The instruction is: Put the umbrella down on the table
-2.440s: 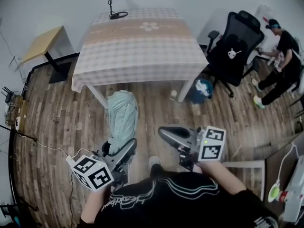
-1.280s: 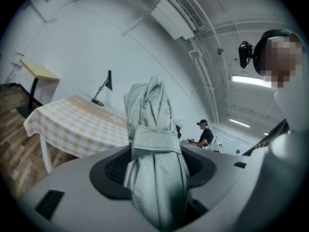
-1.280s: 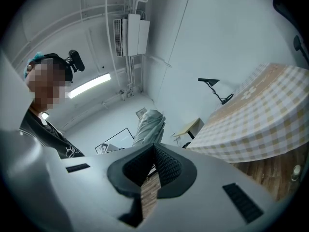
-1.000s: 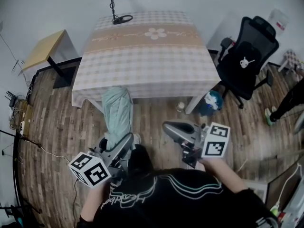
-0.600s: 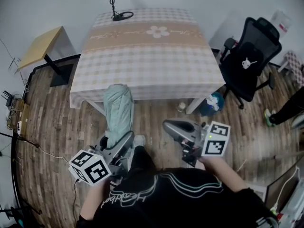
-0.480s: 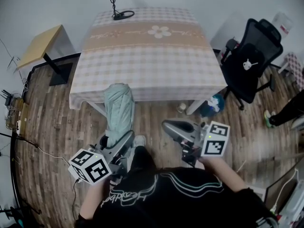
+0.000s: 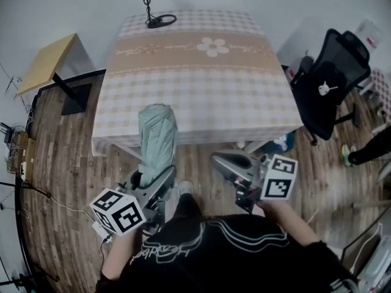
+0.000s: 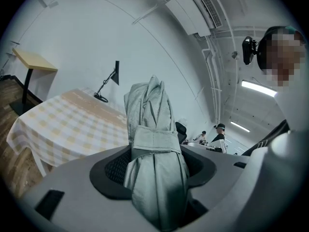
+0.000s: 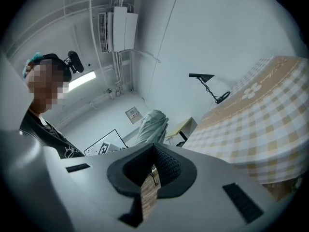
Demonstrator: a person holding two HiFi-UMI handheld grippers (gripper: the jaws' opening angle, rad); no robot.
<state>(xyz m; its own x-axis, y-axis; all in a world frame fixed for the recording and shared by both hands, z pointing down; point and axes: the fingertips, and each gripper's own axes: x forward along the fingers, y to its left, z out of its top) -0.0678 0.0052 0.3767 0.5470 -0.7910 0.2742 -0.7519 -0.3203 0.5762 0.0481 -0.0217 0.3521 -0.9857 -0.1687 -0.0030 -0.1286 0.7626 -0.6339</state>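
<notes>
A folded pale green umbrella (image 7: 157,134) stands nearly upright, its strap (image 8: 153,140) wrapped round it. My left gripper (image 7: 154,182) is shut on its lower part, the pads pressing on the fabric in the left gripper view (image 8: 154,164). The umbrella's top overlaps the near edge of the table (image 7: 201,96), which wears a checked cloth with a flower print. My right gripper (image 7: 225,163) hovers to the right of the umbrella, shut with nothing in it. Its closed jaws show in the right gripper view (image 9: 153,172), with the umbrella (image 9: 152,124) beyond them at the left.
A black desk lamp (image 7: 157,8) stands at the table's far edge. A black office chair (image 7: 330,81) is right of the table, and a small wooden side table (image 7: 46,57) is at the left. Cables (image 7: 36,191) lie on the wooden floor.
Both grippers and the umbrella have come closer to the table. The umbrella's top now overlaps the table's near edge instead of the floor in front of it.
</notes>
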